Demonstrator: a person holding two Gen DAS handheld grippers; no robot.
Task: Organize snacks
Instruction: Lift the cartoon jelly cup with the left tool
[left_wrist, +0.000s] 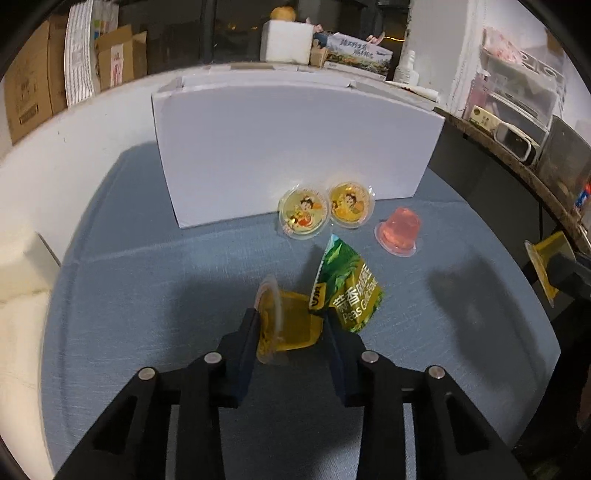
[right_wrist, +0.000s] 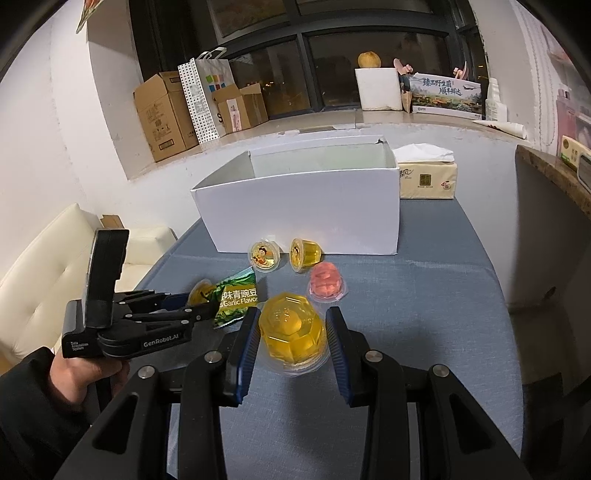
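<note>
Gripping, left gripper (left_wrist: 290, 325): jaws clamped on a yellow jelly cup (left_wrist: 284, 325) and green pea packet (left_wrist: 345, 291).
Right gripper (right_wrist: 291, 339): jaws clamped on an orange jelly cup (right_wrist: 291, 338).

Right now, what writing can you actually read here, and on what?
"Peas" on the green packet.
"Garlic Flavor" on the same packet, right view.
"GenRobot.AI" on the left tongs.
Chinese characters on the packet and the landscape box.
Print on the tissue pack and cartons: too small.
</note>
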